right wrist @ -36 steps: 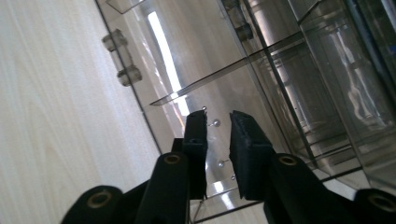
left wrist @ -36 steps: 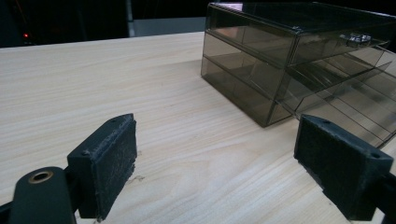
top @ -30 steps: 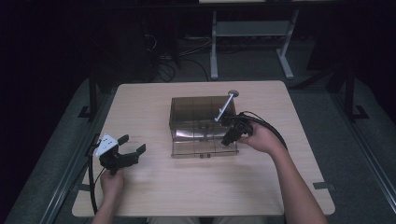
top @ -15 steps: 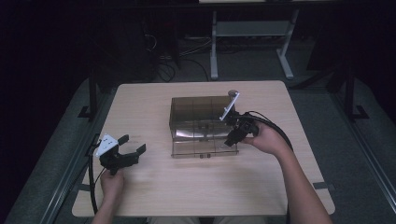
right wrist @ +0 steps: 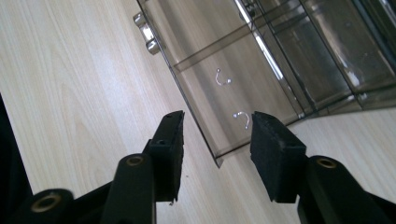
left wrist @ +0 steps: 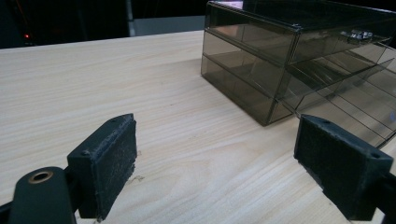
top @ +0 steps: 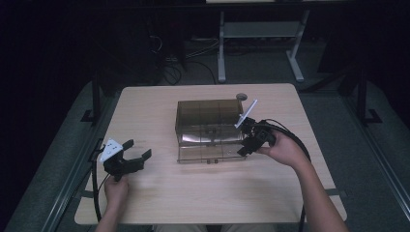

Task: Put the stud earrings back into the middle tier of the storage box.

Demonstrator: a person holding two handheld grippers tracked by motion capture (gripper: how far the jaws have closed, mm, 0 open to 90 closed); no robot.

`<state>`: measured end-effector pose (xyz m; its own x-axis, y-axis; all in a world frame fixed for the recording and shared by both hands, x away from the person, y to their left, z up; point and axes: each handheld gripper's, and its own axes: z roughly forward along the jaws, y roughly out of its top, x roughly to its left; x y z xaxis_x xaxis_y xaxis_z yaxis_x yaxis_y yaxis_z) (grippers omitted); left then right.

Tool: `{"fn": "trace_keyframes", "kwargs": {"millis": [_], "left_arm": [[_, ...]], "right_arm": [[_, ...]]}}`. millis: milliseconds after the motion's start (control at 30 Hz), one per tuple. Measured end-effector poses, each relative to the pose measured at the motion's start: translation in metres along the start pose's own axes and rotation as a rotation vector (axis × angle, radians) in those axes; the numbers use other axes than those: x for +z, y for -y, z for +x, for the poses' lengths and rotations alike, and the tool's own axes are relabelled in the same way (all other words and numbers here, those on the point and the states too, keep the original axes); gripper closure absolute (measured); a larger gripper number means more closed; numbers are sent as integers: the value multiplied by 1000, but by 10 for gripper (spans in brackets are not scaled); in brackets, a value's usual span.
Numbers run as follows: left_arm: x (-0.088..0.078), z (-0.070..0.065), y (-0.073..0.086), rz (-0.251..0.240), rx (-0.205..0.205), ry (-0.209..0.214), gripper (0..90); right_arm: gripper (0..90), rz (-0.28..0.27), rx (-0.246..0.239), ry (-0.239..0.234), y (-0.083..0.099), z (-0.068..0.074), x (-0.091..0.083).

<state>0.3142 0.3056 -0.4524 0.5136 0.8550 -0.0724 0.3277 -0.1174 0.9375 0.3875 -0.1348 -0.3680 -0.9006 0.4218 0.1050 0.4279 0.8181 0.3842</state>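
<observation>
A smoked-plastic drawer box [top: 209, 123] stands near the middle of a pale wooden table [top: 159, 203], its lower drawer [top: 210, 153] pulled out toward the person. The right tool [top: 247, 141], held in the person's right hand [top: 285, 150], sits at the drawer's right front corner, its jaws partly apart and straddling that corner [right wrist: 218, 161] without gripping it. Two small metal hooks [right wrist: 223, 78] lie on the drawer's floor, and a metal handle [right wrist: 145, 33] shows on its front. The left tool [top: 136, 153], in the left hand [top: 117, 187], rests well apart at the table's left side, jaws spread wide and holding nothing, pointing toward the box [left wrist: 299, 51].
</observation>
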Motion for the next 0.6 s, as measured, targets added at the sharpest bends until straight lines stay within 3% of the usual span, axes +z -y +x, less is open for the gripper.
{"fn": "trace_keyframes", "kwargs": {"millis": [600], "left_arm": [[1, -1, 0, 7, 5, -2, 128]], "right_arm": [[498, -46, 48, 4, 40, 3, -8]]}}
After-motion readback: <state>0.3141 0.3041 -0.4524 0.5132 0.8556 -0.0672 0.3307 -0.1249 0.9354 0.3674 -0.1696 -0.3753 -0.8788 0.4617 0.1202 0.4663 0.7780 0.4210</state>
